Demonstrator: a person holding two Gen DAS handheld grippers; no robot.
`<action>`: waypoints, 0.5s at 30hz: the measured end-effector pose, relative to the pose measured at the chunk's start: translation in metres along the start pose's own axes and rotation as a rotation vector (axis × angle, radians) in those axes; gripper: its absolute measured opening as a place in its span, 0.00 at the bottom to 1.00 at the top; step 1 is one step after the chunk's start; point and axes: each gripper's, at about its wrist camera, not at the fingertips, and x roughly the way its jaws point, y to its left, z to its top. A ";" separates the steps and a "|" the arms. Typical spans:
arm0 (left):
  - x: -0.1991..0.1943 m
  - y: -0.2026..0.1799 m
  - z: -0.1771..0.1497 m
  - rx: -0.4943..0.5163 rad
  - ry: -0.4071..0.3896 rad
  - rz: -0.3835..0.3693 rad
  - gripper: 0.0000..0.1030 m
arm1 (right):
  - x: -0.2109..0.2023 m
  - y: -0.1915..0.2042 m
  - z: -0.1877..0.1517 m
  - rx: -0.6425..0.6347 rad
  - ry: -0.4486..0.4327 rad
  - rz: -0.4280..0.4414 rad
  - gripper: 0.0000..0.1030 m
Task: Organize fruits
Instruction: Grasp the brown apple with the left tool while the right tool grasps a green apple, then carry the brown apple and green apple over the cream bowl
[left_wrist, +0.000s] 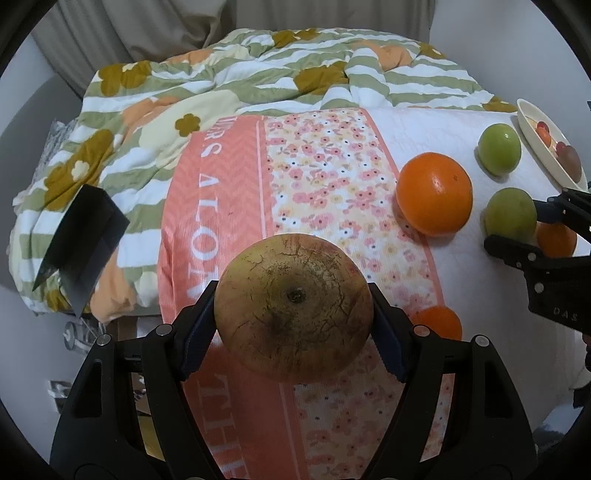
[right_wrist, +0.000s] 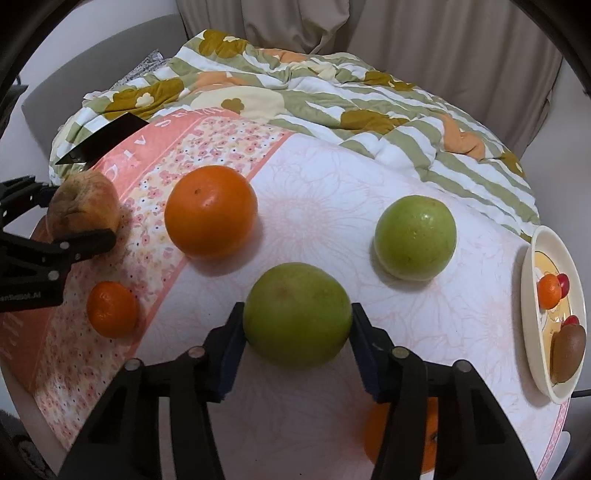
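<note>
A brownish-yellow cracked fruit (left_wrist: 293, 306) sits between the pads of my left gripper (left_wrist: 291, 291), which is shut on it over the pink floral cloth (left_wrist: 221, 184). The right wrist view shows that same fruit (right_wrist: 85, 210) and left gripper (right_wrist: 79, 214) at its left edge. My right gripper (right_wrist: 297, 310) is shut on a green fruit (right_wrist: 297, 314) resting on the white cover. A second green fruit (right_wrist: 415, 238), a large orange (right_wrist: 210, 210) and a small mandarin (right_wrist: 112, 310) lie loose around it. Another orange (right_wrist: 399, 443) is partly hidden under the right gripper's finger.
A cream plate (right_wrist: 535, 343) at the right edge holds a small orange, red cherries and a kiwi. A rumpled green-striped flowered quilt (left_wrist: 221, 74) fills the back. A flat black object (left_wrist: 81, 236) lies on the quilt at the left. Curtains hang behind.
</note>
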 end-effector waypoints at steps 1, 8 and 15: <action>-0.001 0.001 -0.001 -0.003 0.001 -0.004 0.80 | 0.000 0.000 0.000 0.005 -0.002 -0.002 0.48; -0.020 0.003 -0.007 -0.012 -0.029 -0.013 0.80 | -0.019 0.005 0.000 0.017 -0.041 -0.011 0.48; -0.052 0.001 -0.009 0.017 -0.076 -0.020 0.80 | -0.053 0.012 -0.003 0.059 -0.090 -0.004 0.48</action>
